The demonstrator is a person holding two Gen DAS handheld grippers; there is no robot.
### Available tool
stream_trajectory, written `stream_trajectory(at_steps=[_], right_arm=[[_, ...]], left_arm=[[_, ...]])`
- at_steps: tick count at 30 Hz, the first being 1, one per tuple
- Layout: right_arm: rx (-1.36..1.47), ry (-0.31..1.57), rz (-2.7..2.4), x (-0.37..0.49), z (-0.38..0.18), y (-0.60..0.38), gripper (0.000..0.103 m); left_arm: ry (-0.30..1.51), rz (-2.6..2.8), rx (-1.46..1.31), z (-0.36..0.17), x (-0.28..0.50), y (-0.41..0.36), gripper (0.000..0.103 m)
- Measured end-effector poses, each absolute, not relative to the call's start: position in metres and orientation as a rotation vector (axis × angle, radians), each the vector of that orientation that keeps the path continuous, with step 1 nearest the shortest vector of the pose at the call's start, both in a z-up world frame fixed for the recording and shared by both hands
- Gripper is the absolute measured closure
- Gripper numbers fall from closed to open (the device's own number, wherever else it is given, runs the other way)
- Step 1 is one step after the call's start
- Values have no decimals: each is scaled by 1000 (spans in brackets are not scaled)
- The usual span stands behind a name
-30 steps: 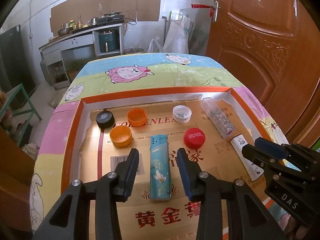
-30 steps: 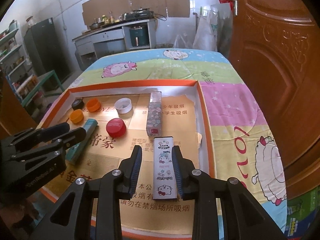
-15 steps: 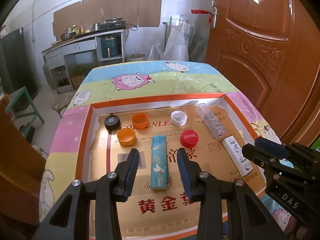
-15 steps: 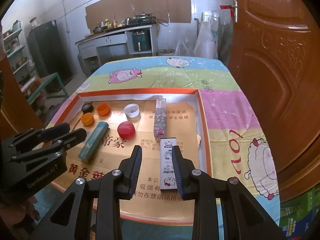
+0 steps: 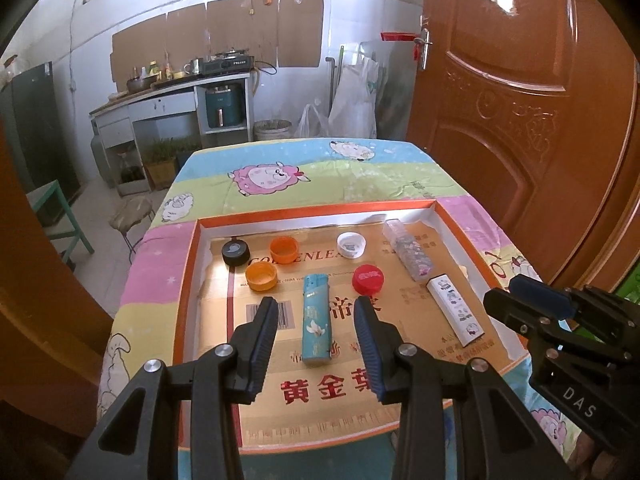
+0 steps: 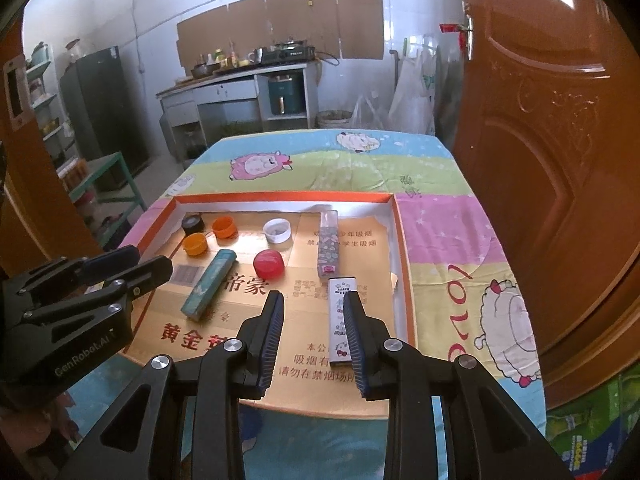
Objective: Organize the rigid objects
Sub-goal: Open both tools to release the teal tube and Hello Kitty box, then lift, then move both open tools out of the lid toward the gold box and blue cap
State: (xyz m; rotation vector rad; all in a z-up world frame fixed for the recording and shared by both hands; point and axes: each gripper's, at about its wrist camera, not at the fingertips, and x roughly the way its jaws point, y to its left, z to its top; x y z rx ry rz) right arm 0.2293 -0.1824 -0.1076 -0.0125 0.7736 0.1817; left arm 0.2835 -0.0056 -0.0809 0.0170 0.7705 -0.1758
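Note:
An orange-rimmed tray (image 5: 188, 280) (image 6: 404, 264) holds a teal lighter (image 5: 316, 322) (image 6: 208, 282), a white cartoon lighter (image 5: 454, 312) (image 6: 341, 316), a clear patterned lighter (image 5: 408, 254) (image 6: 328, 244), and black (image 5: 235, 252), orange (image 5: 284, 250), second orange (image 5: 261, 276), white (image 5: 351, 245) and red (image 5: 368, 279) caps. My left gripper (image 5: 316, 318) is open and empty, raised above the teal lighter. My right gripper (image 6: 314, 312) is open and empty, raised above the white lighter.
The tray lies on a table with a cartoon sheep cloth (image 5: 304, 176). A wooden door (image 5: 520, 120) stands close on the right. A kitchen counter (image 5: 172, 96) and a green stool (image 5: 56, 216) are beyond the table's far and left sides.
Both grippers have drawn back and up from the tray, so the lighters look smaller and farther. Both stay open and empty. Nothing in the tray moved.

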Motion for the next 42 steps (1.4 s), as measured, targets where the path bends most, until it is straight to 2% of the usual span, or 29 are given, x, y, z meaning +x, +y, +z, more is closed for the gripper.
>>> stream_trajectory(at_steps=[27,42], right_arm=[[-40,716,168,157,-73,-173,71],[-36,719,137,119,-74,-183,71]], left_arm=[[699,-190,-10,-48,210,9,63],[736,-245,-26,-66,180,5,63]])
